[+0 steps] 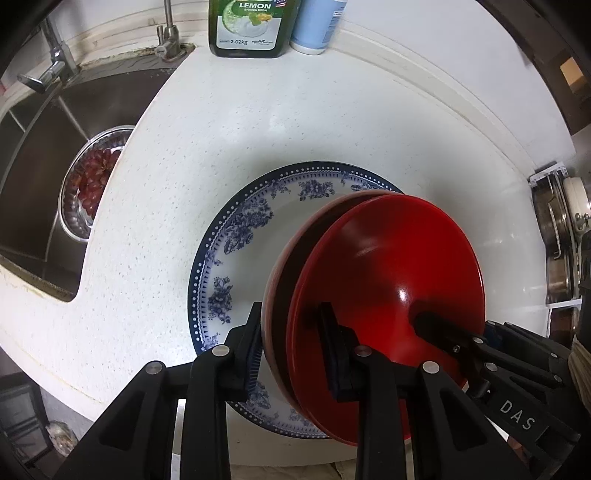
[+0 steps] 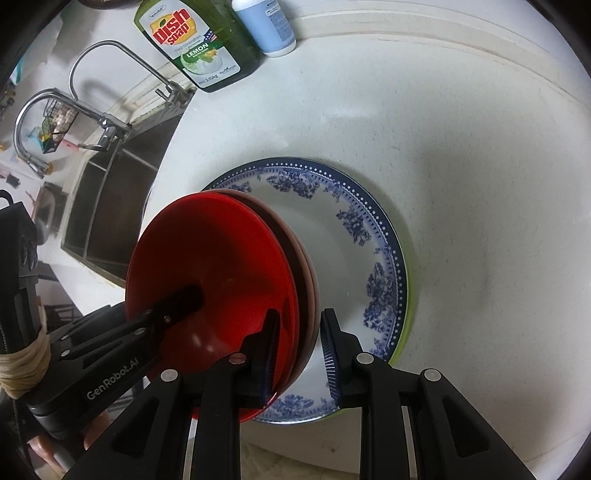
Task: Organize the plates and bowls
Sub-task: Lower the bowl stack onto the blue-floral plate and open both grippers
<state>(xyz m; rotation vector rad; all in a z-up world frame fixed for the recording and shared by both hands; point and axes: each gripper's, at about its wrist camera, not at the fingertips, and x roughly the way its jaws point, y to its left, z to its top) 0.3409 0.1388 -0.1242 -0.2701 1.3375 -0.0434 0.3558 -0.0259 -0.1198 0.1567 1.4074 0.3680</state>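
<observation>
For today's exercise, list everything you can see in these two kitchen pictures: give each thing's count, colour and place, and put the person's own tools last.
Bowls: two, red and pink, nested, held on edge over the plate.
Plate: one, white with blue flowers, flat on the counter.
Counter: one, white speckled.
Sink: one, steel, left of the counter.
Taps: two, steel, behind the sink.
Metal bowl: one, in the sink, holding red fruit.
Dish soap bottle: one, green, at the back.
Blue bottle: one, beside the soap.
Left gripper: black, clamped on the bowls' rims.
Right gripper: black, clamped on the opposite rims.
</observation>
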